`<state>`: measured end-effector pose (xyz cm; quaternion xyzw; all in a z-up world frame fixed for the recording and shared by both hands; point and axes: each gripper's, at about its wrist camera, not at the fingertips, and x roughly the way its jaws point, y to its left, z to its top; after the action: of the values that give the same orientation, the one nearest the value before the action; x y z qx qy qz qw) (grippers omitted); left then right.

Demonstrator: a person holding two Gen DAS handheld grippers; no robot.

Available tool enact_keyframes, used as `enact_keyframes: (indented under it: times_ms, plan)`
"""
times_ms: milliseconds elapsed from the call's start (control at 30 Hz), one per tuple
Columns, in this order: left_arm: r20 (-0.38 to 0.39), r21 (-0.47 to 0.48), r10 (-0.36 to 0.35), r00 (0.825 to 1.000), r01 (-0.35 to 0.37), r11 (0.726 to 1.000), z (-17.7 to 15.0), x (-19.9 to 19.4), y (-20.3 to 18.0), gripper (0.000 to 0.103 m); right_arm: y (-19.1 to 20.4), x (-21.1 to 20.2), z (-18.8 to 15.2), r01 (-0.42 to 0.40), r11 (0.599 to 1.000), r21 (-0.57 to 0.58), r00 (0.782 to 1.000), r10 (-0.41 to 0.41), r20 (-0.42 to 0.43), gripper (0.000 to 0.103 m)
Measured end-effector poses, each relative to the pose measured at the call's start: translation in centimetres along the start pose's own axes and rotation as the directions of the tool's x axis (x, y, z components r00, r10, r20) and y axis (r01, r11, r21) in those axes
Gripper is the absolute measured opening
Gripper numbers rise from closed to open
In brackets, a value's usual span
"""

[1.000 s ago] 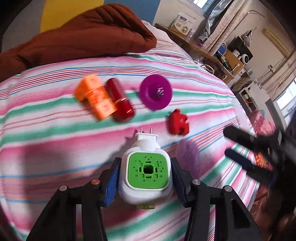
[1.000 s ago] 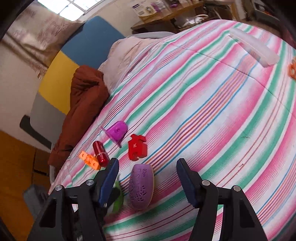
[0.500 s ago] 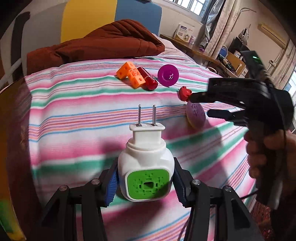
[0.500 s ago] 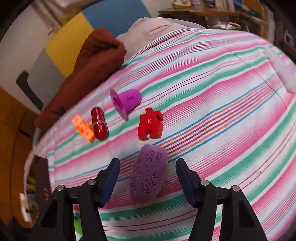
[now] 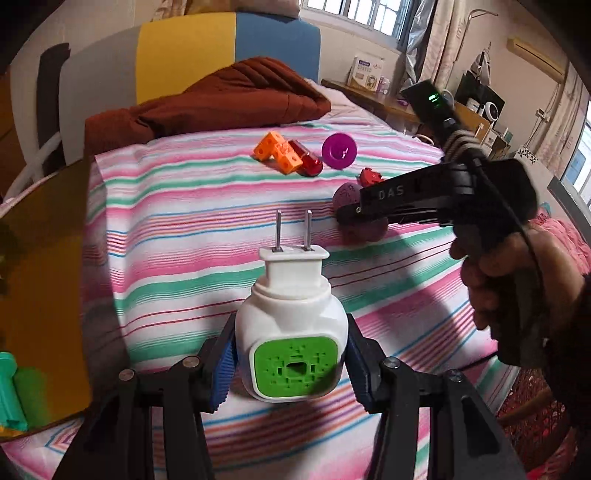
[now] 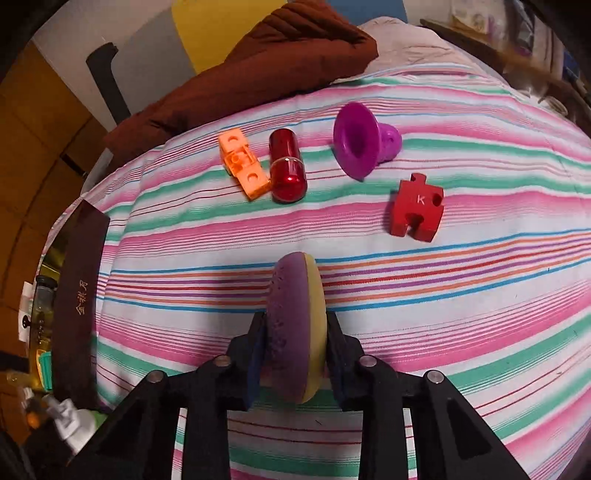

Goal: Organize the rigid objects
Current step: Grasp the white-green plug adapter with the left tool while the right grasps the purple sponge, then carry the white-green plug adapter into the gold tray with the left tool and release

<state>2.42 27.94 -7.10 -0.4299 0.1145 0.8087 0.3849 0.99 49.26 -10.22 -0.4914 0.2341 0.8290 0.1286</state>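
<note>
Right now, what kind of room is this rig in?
Most likely a bedroom: the items lie on a striped bedsheet, a brown quilt is bunched at the far end, and curtained windows and a cluttered desk stand behind.

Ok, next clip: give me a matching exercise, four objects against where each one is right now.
Objects:
1. white plug-in device with green face
2. purple and yellow oval sponge
3. red puzzle-piece block marked K
4. red capsule-shaped cylinder

Places:
A. lying on the striped bedspread, right of the purple funnel-shaped cup
B. clamped in the right gripper
C. beside the orange linked cubes
D. clamped in the left gripper

Pairs: 1-D, 2-B, 3-A, 4-C
</note>
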Motion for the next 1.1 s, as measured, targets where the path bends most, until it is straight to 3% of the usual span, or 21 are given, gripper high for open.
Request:
enact_keyframes:
  times_ms: [433, 1100]
  plan:
    - [0.140, 0.009, 0.059, 0.988, -0.061, 0.998, 0.6, -7.1, 0.6, 0.053, 0.5, -0.1, 0.2, 0.018, 0.999, -0.037, 1.000, -0.017, 0.011, 0.030]
    - [0.162, -0.135, 0.182, 0.970, -0.161, 0.978, -1.0, -11.5, 6.9, 0.053, 1.6, 0.0, -0.3, 0.094, 0.988, -0.124, 0.995, -0.092, 0.027, 0.030]
